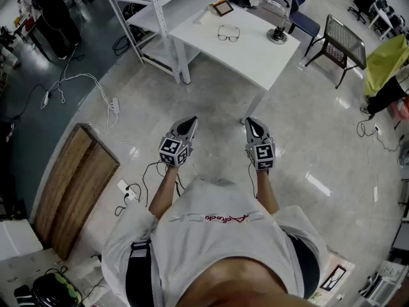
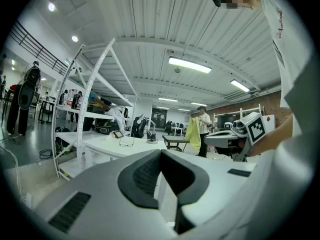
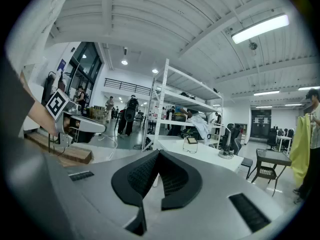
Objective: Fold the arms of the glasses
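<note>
A pair of dark-rimmed glasses [image 1: 228,34] lies on the white table [image 1: 255,56] well ahead of me, arms unfolded. They show small and far off in the left gripper view as glasses [image 2: 126,142] and in the right gripper view as glasses [image 3: 189,145]. My left gripper [image 1: 191,121] and right gripper [image 1: 249,122] hang side by side over the floor, well short of the table. Both are shut with nothing between the jaws, as seen in the left gripper [image 2: 160,153] and the right gripper [image 3: 157,154] views.
On the table stand a small framed picture [image 1: 223,7] and a round black stand [image 1: 278,36]. White shelving [image 1: 156,8] stands at the table's left, a chair [image 1: 301,19] and a mesh side table [image 1: 345,40] to its right. A wooden board [image 1: 73,187] and cables [image 1: 83,82] lie on the floor at left.
</note>
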`<state>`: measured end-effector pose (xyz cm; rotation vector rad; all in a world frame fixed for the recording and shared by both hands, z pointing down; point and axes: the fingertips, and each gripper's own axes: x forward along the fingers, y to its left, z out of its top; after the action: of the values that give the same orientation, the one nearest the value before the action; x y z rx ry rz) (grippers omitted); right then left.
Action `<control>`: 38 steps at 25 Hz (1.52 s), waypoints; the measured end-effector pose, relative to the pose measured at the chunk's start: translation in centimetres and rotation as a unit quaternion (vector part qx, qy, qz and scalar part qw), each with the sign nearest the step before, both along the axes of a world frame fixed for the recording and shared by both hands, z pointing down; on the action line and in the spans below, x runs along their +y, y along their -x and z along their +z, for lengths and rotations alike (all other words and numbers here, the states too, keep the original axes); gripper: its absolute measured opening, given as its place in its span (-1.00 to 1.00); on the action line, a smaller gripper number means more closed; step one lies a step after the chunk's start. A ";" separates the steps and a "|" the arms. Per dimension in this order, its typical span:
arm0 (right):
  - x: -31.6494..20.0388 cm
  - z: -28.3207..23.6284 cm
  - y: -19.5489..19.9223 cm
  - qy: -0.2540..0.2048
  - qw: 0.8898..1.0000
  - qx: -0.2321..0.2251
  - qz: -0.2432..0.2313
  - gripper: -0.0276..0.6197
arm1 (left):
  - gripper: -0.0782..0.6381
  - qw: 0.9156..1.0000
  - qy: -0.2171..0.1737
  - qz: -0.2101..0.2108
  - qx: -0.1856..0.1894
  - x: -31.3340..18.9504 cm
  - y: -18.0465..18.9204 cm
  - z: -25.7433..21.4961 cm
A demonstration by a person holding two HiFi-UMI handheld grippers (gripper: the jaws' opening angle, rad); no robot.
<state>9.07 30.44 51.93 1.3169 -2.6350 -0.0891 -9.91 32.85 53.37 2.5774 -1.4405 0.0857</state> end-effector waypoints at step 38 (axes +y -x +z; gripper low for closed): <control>-2.6 2.5 -5.8 0.015 0.999 -0.013 -0.027 -0.85 | -0.71 1.000 0.017 -0.009 -0.001 -2.3 -6.7 2.2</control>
<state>14.90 27.86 54.40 1.2457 -2.6830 -0.0404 -3.17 30.50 55.57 2.5378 -1.4490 0.1099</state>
